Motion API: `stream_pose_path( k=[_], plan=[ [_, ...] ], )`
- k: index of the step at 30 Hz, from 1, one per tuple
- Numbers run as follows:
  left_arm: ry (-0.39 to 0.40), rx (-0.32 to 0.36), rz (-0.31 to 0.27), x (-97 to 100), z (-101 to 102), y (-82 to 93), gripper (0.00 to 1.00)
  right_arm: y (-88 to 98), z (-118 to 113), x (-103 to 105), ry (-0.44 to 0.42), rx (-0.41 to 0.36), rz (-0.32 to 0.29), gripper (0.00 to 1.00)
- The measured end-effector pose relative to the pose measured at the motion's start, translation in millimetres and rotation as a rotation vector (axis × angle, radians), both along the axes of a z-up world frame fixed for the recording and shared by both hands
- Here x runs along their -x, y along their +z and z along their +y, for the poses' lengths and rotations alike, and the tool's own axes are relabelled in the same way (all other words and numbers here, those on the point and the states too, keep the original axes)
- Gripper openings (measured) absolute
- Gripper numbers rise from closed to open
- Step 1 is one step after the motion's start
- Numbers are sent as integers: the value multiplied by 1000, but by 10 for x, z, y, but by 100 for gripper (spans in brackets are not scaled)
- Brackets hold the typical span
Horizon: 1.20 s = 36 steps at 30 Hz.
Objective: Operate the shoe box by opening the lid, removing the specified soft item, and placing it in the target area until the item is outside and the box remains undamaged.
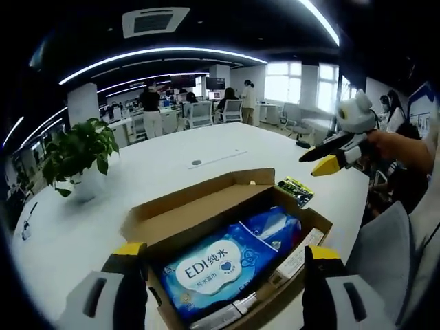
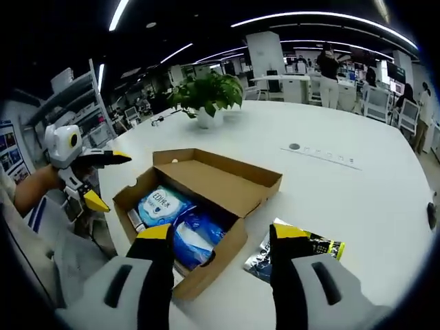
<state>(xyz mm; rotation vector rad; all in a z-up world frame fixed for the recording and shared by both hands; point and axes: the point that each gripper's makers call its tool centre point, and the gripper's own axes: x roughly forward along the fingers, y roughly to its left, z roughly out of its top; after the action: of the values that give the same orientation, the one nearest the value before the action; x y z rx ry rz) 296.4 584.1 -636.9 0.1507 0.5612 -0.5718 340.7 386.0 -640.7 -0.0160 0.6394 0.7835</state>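
Note:
An open cardboard shoe box (image 1: 199,206) lies on the white table, its lid folded back flat. Inside is a soft blue wipes pack (image 1: 220,265) with a white label, and a second blue pack (image 1: 275,223) beside it. My left gripper (image 1: 223,256) is open, its yellow-tipped jaws either side of the box's near end, apart from it. In the right gripper view the box (image 2: 213,268) sits ahead with the labelled pack (image 2: 163,205) visible. My right gripper (image 2: 221,235) is open above the box's near corner. The left gripper (image 2: 113,182) also appears open, as does the right gripper (image 1: 317,161).
A black and yellow packet (image 2: 302,247) lies on the table (image 2: 357,192) next to the box. A potted plant (image 2: 206,93) stands further off. Office desks, chairs and people fill the background. A person's sleeve (image 1: 395,254) is close on the right.

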Motion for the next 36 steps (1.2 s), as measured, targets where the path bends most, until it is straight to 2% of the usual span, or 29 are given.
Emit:
stream_pose_path(
  k=[3,7,21,30,36],
  plan=[
    [5,7,1,15,48,0,100,-38,95,7,14,-9,7,52],
    [26,52,22,53,92,-6,100,-97,264,27,43,-18,10,50],
    [61,44,38,154,268,-73,100,-385,795,124,156,-7,59,41],
    [72,48,44,194,334,-109,99,-558,1036,123,188,-20,111,34],
    [82,57,42,228,363,-113,97,-711,1182,89,196,-28,166,28]
  ],
)
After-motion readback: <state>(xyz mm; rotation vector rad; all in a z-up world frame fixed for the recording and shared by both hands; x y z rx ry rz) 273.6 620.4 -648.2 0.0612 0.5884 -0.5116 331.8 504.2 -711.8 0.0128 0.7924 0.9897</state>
